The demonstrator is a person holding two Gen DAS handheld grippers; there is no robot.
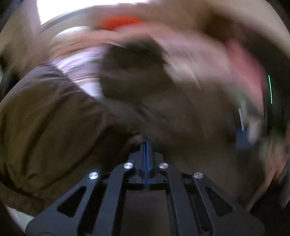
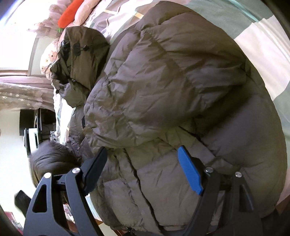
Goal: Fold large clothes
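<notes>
A large brown puffer jacket lies on a bed, its hood toward the pillows. In the right wrist view my right gripper is open, its fingers spread over the jacket's lower edge with a fold of fabric between them. In the left wrist view, which is heavily blurred by motion, my left gripper is shut on a fold of the brown jacket, the blue pads pressed together with fabric at their tips.
The bed has a patchwork cover in green, white and pink. Pink pillows and an orange plush lie at its head. A curtain and dark shelving stand beyond the bed's far side.
</notes>
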